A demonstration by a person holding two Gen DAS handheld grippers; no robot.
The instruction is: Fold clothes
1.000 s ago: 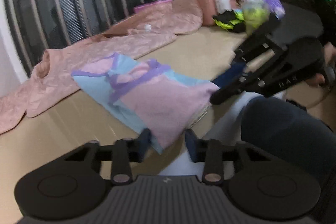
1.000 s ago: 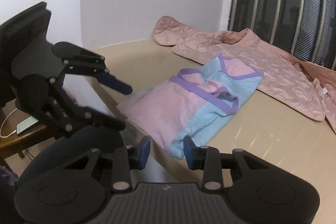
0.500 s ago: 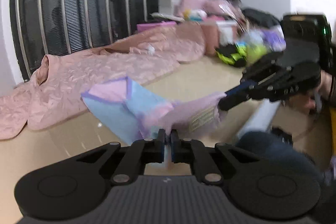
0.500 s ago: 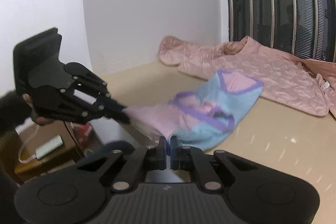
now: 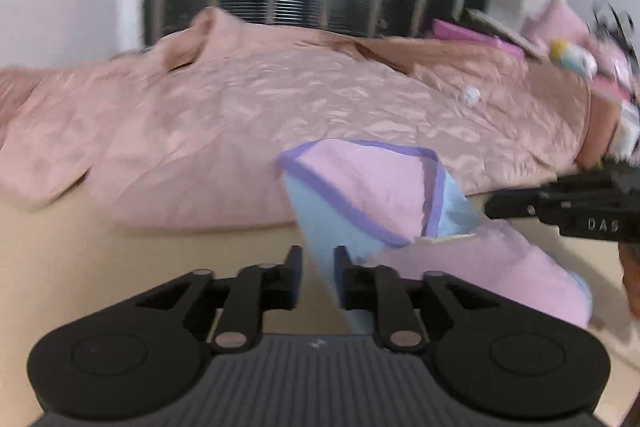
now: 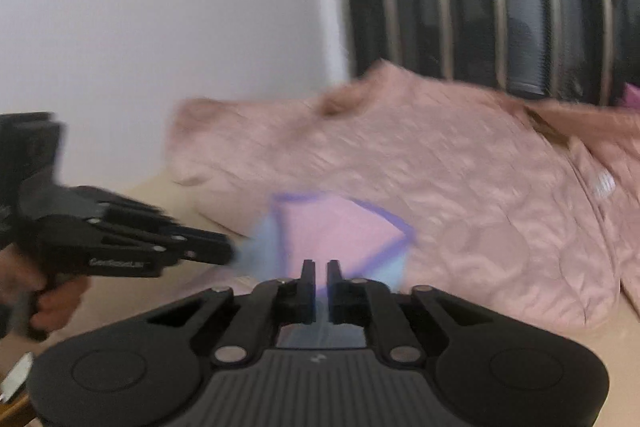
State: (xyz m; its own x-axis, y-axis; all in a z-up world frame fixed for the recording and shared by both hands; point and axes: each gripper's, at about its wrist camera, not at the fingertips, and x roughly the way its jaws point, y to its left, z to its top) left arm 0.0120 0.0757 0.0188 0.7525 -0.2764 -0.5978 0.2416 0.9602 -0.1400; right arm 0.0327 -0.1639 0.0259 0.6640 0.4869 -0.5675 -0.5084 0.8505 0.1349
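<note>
The small pink-and-blue garment with purple trim (image 5: 372,195) lies doubled over on the beige counter (image 5: 120,267), apparently mid-fold, its hem carried toward the neckline. The left claw (image 5: 317,267) gapes with nothing between its fingers, the garment's blue edge just beside it. The right claw (image 6: 318,283) stands narrowly parted; whether it pinches cloth I cannot tell. A quilted pink blanket (image 5: 240,115) lies behind.

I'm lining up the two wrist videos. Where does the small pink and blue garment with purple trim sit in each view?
Left wrist: pink and blue garment right of centre, above the left gripper.
Right wrist: garment lower centre, just above the right gripper.
Shared landmark: the pink quilted blanket behind it.
</note>
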